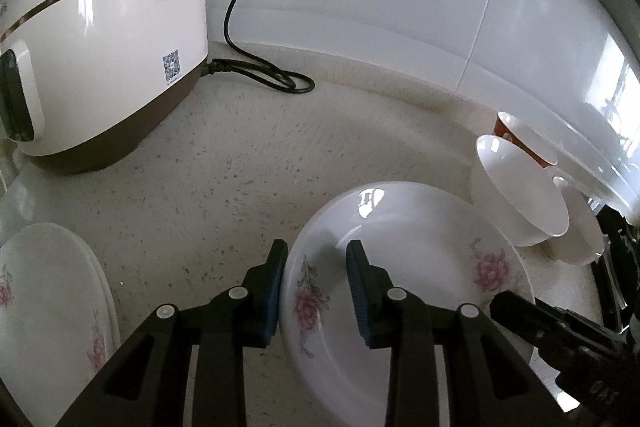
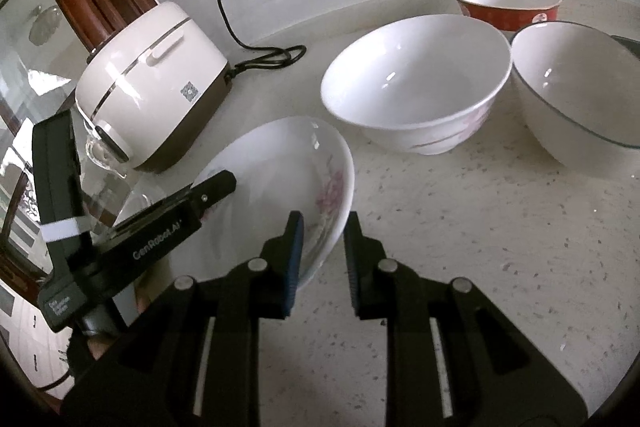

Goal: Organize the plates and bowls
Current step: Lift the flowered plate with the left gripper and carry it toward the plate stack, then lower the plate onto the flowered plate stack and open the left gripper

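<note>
Both grippers hold the same white shallow ceramic plate with pink flowers, which hangs tilted just above the speckled stone counter. The left gripper is closed on its left rim, and the right gripper is closed on the opposite rim. The step in hand seems to be carrying this plate. Next I would bring it level over the second flowered plate on the left and lower it gently.

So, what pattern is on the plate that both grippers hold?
Pink flowers on white plate, clearest in left wrist view.
</note>
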{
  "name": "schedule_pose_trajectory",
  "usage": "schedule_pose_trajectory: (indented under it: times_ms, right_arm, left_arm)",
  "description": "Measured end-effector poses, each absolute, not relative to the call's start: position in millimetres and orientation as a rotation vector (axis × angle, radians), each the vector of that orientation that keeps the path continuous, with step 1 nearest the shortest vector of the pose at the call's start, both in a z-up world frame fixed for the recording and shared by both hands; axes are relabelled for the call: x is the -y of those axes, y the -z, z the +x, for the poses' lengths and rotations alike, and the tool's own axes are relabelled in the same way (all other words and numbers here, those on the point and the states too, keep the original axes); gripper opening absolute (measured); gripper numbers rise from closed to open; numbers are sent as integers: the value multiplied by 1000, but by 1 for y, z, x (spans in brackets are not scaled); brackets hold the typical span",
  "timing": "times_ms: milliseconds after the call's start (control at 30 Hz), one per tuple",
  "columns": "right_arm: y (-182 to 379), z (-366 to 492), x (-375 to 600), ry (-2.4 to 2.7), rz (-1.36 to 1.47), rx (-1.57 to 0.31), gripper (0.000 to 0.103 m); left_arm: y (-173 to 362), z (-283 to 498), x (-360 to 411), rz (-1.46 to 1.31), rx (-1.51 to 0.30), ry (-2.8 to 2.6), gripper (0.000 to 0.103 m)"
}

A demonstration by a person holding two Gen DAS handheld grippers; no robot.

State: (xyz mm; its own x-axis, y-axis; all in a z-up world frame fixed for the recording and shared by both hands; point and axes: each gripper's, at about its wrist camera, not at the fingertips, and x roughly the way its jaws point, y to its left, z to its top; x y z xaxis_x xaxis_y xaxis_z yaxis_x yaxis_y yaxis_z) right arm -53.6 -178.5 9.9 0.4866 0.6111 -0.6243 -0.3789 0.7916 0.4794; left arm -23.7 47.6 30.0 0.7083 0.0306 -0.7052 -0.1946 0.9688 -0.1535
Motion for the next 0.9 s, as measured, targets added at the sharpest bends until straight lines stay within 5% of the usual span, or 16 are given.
schedule_pose_trajectory:
  times_ms: [900]
  right_arm:
    - [-39, -88, 182, -769, 361, -699, 24]
  left_arm:
    - [-72, -74, -69, -261, -634, -188, 32]
